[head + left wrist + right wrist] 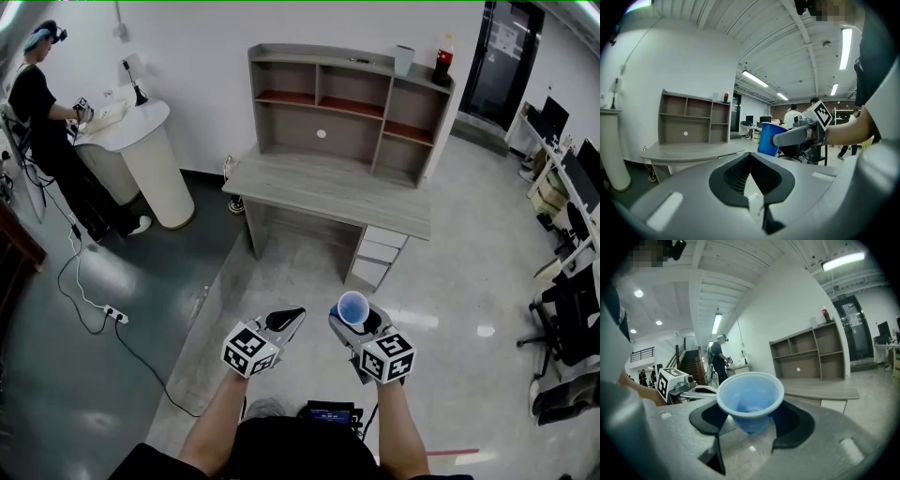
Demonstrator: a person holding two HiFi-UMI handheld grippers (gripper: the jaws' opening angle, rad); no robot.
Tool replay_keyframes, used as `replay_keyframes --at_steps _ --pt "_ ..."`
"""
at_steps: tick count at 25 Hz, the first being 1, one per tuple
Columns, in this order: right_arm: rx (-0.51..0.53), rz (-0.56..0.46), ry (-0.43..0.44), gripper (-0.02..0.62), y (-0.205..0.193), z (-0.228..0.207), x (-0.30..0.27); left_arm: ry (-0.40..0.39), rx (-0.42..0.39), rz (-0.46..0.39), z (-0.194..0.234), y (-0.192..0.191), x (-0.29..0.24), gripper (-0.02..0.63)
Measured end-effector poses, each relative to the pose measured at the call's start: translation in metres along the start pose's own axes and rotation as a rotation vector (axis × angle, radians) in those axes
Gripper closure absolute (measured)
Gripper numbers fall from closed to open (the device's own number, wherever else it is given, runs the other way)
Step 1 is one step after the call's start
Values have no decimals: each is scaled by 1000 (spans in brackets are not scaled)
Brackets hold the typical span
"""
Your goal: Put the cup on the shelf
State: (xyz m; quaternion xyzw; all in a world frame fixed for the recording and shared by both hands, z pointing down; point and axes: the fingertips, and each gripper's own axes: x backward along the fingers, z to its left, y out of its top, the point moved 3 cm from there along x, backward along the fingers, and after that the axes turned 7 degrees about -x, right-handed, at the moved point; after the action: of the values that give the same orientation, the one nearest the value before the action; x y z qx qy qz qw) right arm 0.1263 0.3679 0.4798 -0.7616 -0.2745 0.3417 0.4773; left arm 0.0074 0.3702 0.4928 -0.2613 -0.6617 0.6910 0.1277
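A blue plastic cup (352, 307) stands upright between the jaws of my right gripper (349, 321), which is shut on it. In the right gripper view the cup (750, 399) fills the gap of the right gripper (750, 422), mouth up and empty. My left gripper (292, 317) hovers just left of it, shut and holding nothing. The left gripper view shows the left gripper (750, 157) with its pads meeting at the tip, and the cup (768, 138) held off to its right. The brown shelf unit (347, 103) stands on a grey desk (328, 187), some way ahead across the floor.
A cola bottle (443, 58) and a grey container (404, 59) stand on the shelf's top. A drawer unit (380, 258) sits under the desk. At the left a person (42, 122) works at a white counter (141, 150); a power strip (117, 314) lies on the floor. Office chairs (572, 319) are at the right.
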Motion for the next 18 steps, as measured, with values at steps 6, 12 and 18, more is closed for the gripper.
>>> replay_keyframes --at_steps 6,12,18 --pt "-5 14 7 310 -1 -5 -4 17 10 8 2 -4 -1 606" --pt "-9 34 9 310 -8 -9 -27 34 40 23 25 -21 -2 606" --pt "-10 42 -19 310 1 -30 -56 47 49 7 67 -23 -21 606"
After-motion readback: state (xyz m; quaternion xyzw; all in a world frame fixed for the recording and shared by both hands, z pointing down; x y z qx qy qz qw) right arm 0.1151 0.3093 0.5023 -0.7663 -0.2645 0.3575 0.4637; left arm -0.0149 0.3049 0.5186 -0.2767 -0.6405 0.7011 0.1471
